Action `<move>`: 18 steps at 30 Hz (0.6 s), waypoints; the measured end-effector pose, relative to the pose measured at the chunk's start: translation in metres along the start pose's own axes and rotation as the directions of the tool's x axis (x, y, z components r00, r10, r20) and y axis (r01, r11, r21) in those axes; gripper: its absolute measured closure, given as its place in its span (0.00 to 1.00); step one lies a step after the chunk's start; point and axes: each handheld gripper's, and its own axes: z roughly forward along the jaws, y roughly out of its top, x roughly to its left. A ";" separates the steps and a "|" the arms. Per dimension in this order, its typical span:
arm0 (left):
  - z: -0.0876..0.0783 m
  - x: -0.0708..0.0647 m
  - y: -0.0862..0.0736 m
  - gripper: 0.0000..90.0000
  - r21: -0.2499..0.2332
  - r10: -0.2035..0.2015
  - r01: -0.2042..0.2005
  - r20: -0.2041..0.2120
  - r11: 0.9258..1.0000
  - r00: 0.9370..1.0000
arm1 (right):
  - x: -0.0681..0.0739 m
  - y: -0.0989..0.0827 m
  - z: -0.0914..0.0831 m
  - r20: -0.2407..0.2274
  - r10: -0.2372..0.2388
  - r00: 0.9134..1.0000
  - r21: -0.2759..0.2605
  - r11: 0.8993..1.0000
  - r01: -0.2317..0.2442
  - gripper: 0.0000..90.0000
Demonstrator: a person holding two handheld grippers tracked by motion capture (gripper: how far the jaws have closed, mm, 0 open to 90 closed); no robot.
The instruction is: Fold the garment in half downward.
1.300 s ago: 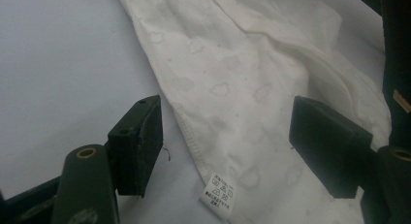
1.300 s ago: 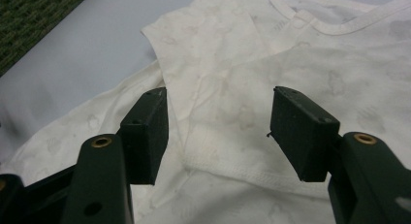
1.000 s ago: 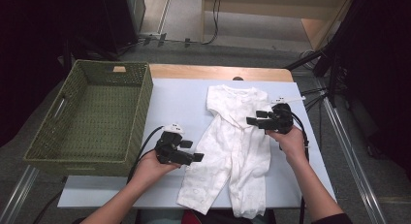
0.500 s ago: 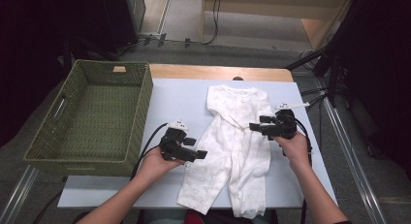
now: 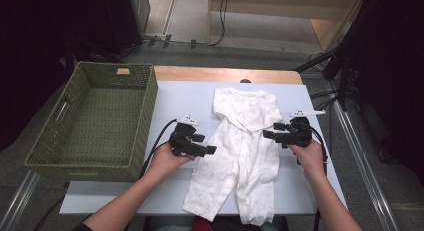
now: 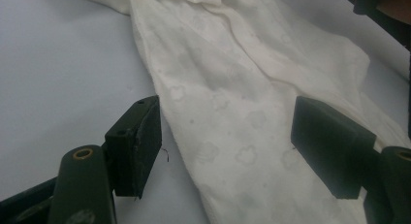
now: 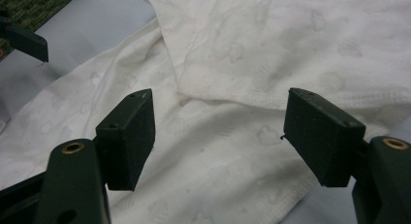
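A white baby romper (image 5: 245, 141) with a faint cloud print lies flat on the pale blue table (image 5: 180, 101), its legs toward the near edge. My left gripper (image 5: 205, 143) hovers at the romper's left edge, by one leg. In the left gripper view the cloth's edge (image 6: 232, 88) lies under the gap of the left gripper (image 6: 228, 146); its jaws have just been closing slightly, and the pads touch nothing. My right gripper (image 5: 273, 130) stands open at the romper's right side. In the right gripper view a folded hem (image 7: 232, 95) lies below the right gripper (image 7: 220, 136).
A green woven basket (image 5: 150, 106) stands at the table's left. A wooden strip (image 5: 225, 74) runs along the far edge. Dark stands and cables (image 5: 340, 71) crowd the floor to the right. Bare table lies between the basket and the romper.
Both hands have shifted a little. The left gripper moved right, toward the romper's edge. The right gripper slid slightly toward the near edge. The romper has not moved.
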 end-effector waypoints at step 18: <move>0.011 0.011 0.018 0.30 -0.007 0.032 -0.032 -0.009 0.999 0.999 | -0.006 -0.001 0.002 0.018 0.002 1.000 0.010 1.000 -0.002 0.28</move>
